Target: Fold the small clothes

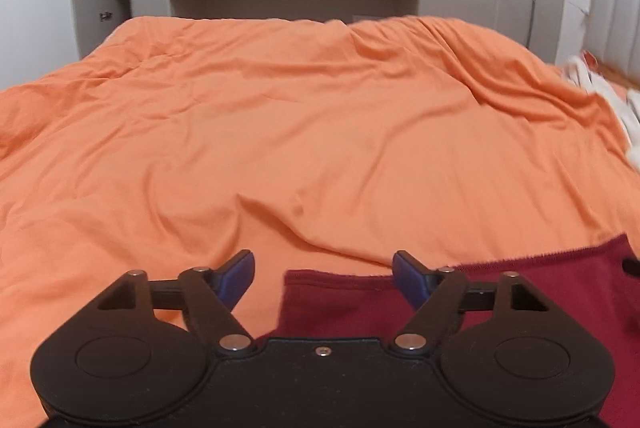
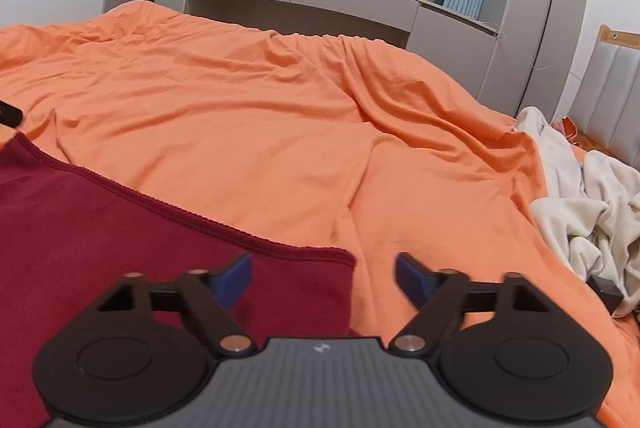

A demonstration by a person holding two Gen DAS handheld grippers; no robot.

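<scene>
**Listener:** Where do things stand?

**Operator:** I have both grippers low over a bed with an orange cover (image 1: 320, 132). A dark red garment (image 2: 100, 228) lies flat on the near part of it. My left gripper (image 1: 323, 278) has its blue pads spread wide, nothing pinched; the garment's left corner sits below and between them. My right gripper (image 2: 323, 278) is spread just as wide, empty, over the garment's right corner.

**Listener:** So what makes the next fold go well?

**Operator:** I judge the cloth is laid down and I am between folds. I would pick two matching corners along one edge, bite only the top layer, lift both together and keep the edge taut so it lands square.

**Listener:** Do the two views differ?

**Operator:** Yes. The right view shows the garment's stitched far edge running long and clean, and a heap of pale clothes (image 2: 592, 212) to the right. The left view catches those only as a blurred sliver.
</scene>
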